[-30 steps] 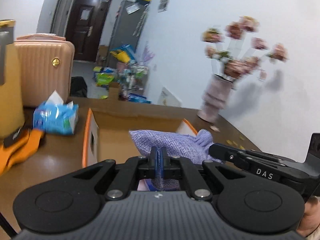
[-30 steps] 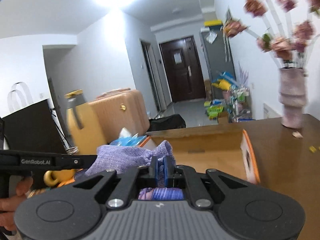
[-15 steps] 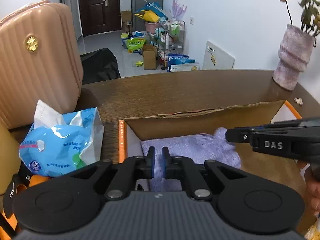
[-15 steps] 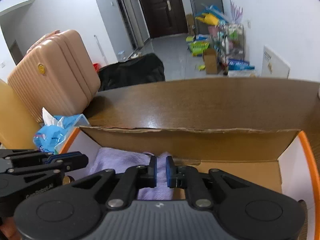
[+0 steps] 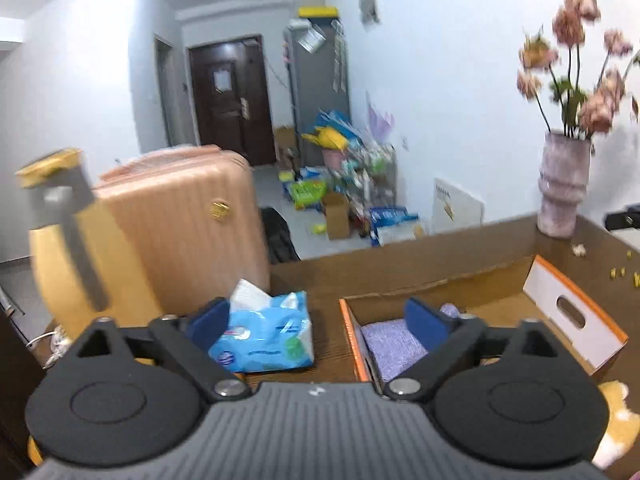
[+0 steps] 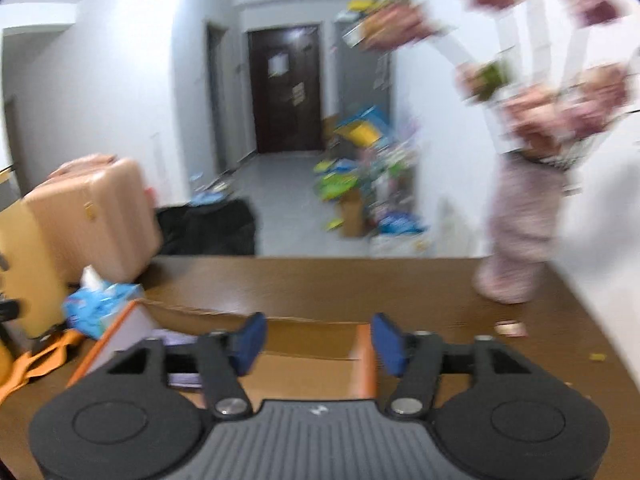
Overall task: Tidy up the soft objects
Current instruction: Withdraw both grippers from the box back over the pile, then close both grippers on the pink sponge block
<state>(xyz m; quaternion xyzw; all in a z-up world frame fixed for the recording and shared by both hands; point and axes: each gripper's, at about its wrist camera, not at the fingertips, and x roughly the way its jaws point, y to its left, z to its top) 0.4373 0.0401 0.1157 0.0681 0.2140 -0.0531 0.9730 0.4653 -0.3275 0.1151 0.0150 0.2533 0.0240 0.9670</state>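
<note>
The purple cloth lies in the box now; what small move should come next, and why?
Probably draw both grippers back from the cardboard box. The purple cloth lies inside it, and the left gripper and right gripper have just been opening, with nothing held between the fingers.

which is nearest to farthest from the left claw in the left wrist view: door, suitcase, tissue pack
1. Tissue pack, on the table just ahead of the left claw.
2. Suitcase, behind the pack, to the left.
3. Door, far down the hallway.
</note>
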